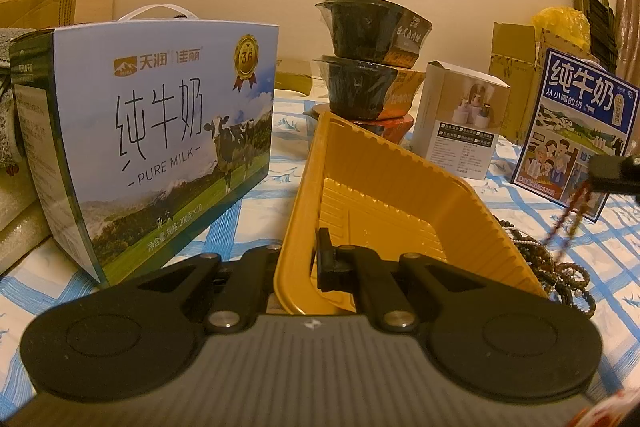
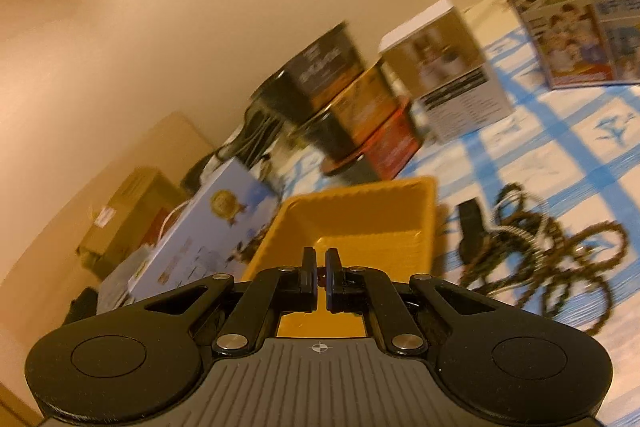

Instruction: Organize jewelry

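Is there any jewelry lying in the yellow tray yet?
No. In the left wrist view the yellow tray shows only its bare ribbed bottom, while the beaded necklaces lie heaped on the checked cloth beside it.

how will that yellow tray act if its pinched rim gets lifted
The yellow tray looks like thin ribbed plastic and sits empty, so it is probably light and may flex. The left gripper clamps only one rim, so it would likely tilt.
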Tool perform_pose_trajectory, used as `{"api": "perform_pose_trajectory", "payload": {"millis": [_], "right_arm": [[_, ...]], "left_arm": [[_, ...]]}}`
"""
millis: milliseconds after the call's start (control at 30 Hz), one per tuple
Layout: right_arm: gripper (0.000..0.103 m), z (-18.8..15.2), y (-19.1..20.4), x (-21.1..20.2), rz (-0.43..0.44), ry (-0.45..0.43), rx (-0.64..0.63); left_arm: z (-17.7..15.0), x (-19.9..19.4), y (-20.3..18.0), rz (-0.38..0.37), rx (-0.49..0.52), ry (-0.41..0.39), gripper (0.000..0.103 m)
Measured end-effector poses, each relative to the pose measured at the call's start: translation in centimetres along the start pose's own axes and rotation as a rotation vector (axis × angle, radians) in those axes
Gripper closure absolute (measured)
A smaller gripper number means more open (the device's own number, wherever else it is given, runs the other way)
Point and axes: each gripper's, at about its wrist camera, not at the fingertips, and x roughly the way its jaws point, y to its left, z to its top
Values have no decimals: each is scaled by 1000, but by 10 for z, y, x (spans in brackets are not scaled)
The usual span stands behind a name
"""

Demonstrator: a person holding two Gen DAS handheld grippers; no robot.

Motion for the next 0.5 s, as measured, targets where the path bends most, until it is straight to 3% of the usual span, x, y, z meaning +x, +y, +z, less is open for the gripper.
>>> {"api": "perform_pose_trajectory", "payload": {"millis": [500], "right_arm": [[98,-33,16,61,6,160,-36]], "left_arm": [[-1,0,1,1,-10,1,98]]}}
